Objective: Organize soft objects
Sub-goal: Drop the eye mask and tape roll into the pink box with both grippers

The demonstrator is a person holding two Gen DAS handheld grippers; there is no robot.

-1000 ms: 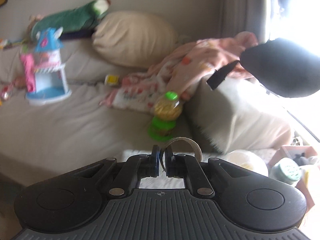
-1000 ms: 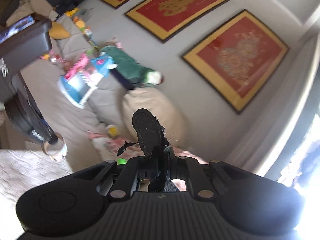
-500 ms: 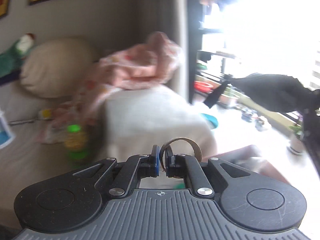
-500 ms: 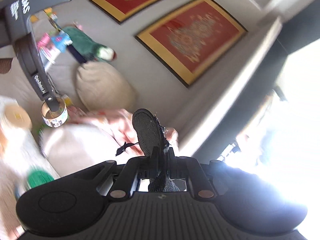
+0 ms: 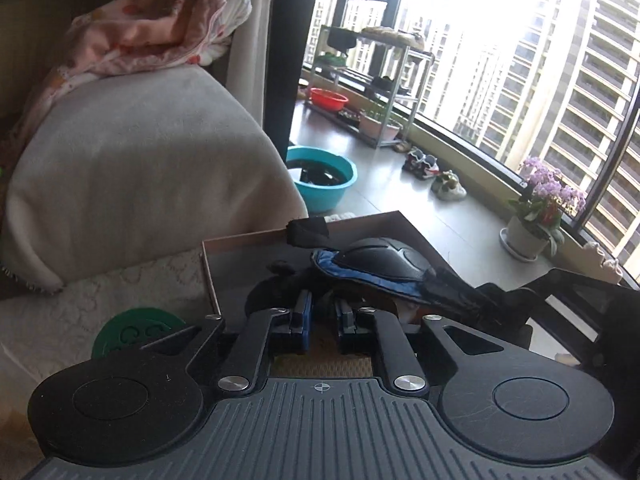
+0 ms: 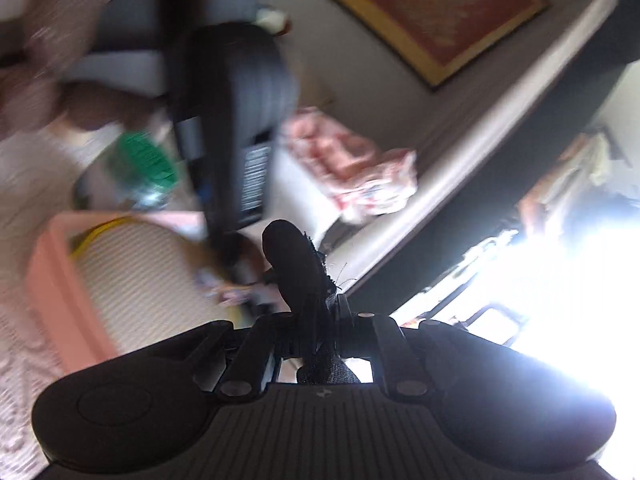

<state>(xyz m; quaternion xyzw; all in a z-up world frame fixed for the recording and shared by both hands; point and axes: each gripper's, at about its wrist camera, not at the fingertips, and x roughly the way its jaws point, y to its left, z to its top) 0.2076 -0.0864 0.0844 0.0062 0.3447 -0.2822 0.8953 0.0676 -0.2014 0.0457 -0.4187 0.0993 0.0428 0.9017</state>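
Observation:
My left gripper (image 5: 320, 314) is open and empty above an open pink box (image 5: 248, 240). The black and blue soft pad (image 5: 376, 264) hangs over the box, held from the right by my right gripper (image 5: 516, 300). In the right wrist view my right gripper (image 6: 314, 320) is shut on the black pad (image 6: 296, 264), which sticks up between the fingers. The tape roll that the left gripper held is not in view. The right wrist view is blurred.
A sofa arm under a grey cover (image 5: 140, 168) with a pink blanket (image 5: 160, 36) stands left. A green lid (image 5: 136, 332) lies on the lace cloth (image 5: 120, 288). A teal basin (image 5: 322, 176), shoes and a flower pot (image 5: 536, 216) are by the window.
Both grippers swung right and down to the box. The left gripper opened and no longer holds the tape roll. The right gripper still holds the black pad, now over the box.

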